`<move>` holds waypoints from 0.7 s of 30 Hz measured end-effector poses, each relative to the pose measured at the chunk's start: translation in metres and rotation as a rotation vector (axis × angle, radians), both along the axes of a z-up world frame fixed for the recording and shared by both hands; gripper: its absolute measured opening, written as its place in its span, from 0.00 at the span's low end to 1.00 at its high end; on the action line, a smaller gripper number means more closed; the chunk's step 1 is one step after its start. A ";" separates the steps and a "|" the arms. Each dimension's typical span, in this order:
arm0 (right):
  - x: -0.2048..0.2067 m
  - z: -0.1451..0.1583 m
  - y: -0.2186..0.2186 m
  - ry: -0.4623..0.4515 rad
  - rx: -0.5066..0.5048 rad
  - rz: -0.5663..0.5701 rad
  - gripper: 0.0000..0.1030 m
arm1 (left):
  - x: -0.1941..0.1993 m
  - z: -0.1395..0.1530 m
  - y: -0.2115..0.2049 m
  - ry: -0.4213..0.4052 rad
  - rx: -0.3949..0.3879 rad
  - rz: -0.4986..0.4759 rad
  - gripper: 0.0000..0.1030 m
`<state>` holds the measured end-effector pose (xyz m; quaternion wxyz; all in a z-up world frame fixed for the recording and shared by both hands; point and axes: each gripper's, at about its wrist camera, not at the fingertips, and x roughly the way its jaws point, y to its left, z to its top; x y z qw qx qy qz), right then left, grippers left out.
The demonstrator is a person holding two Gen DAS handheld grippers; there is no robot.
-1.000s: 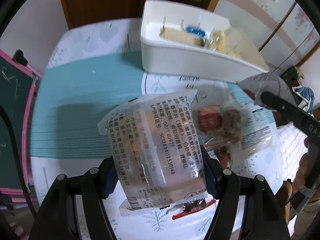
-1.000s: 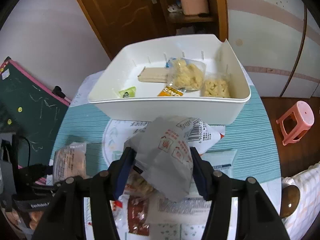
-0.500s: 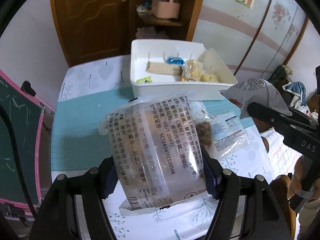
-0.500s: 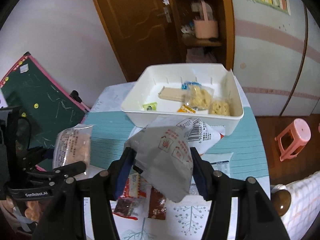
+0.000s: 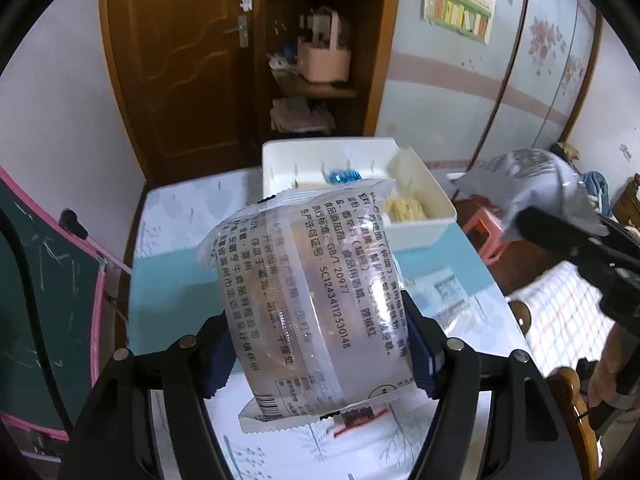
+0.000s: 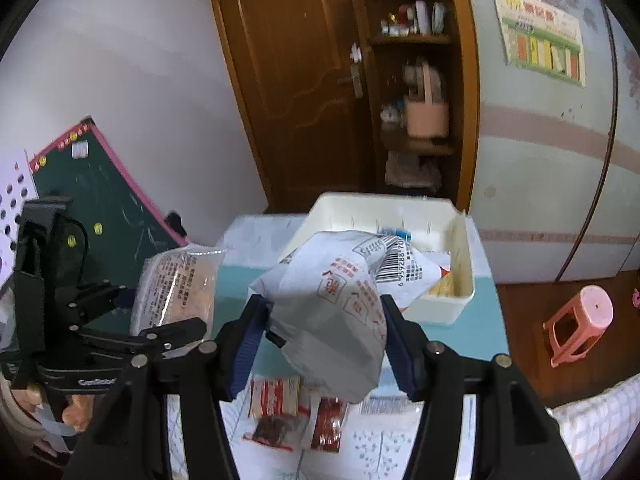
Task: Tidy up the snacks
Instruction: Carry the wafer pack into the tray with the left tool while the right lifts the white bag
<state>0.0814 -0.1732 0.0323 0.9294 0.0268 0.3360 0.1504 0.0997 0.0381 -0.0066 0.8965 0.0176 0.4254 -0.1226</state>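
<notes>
We've got the white bin (image 5: 436,204) sitting at the far end of the table (image 5: 172,272). Our left gripper (image 5: 320,348) is clamped on a clear pack (image 5: 308,280), held above the table, printed "GB/T 20977" and "SC12434112530148". Right gripper (image 6: 324,332) pinches a grey bag (image 6: 332,312), also lifted; its barcode reads partly "959288". Two red sachets (image 6: 296,412) lie below.

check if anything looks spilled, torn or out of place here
Nothing looks spilled or torn. Both held packets, the clear packet and the grey packet, look intact. Only the red snack packets lie loose on the table, outside the white bin.
</notes>
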 end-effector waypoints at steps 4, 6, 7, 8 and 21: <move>0.009 0.026 -0.004 -0.063 -0.005 -0.021 0.56 | 0.020 0.020 0.004 -0.053 0.016 0.043 0.69; 0.016 0.038 -0.005 -0.093 -0.007 -0.033 0.56 | 0.034 0.028 0.004 -0.073 0.024 0.065 0.69; 0.021 0.042 -0.005 -0.102 -0.006 -0.035 0.56 | 0.043 0.032 0.003 -0.081 0.026 0.076 0.69; 0.027 0.048 -0.005 -0.115 -0.006 -0.038 0.56 | 0.047 0.036 0.003 -0.089 0.028 0.079 0.69; 0.110 0.040 0.012 -0.151 -0.087 -0.084 0.58 | 0.162 0.056 -0.026 -0.188 0.089 0.136 0.70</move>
